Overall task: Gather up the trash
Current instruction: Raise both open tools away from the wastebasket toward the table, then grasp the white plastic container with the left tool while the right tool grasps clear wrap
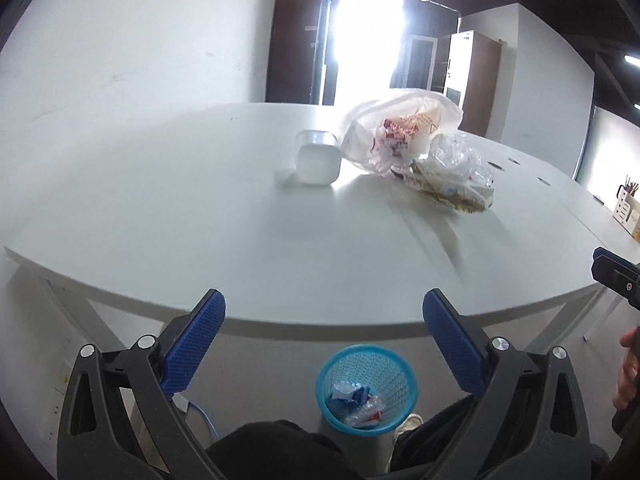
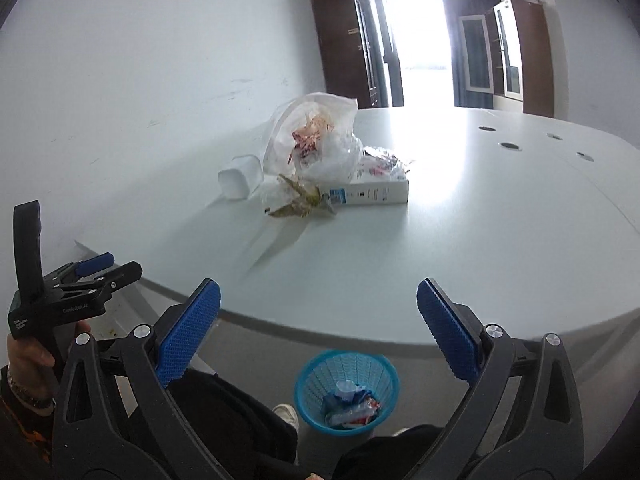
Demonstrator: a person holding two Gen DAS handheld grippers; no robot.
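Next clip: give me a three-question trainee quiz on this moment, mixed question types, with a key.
1. True or false: the blue bin on the floor already holds trash.
2. What state is the left gripper in? A) shut on a bag B) open and empty C) shut on nothing
3. Name the white lidless item lying on its side beside the plastic bag on the table.

Key: 1 true. 2 B; the right gripper is the same. 3 the tub.
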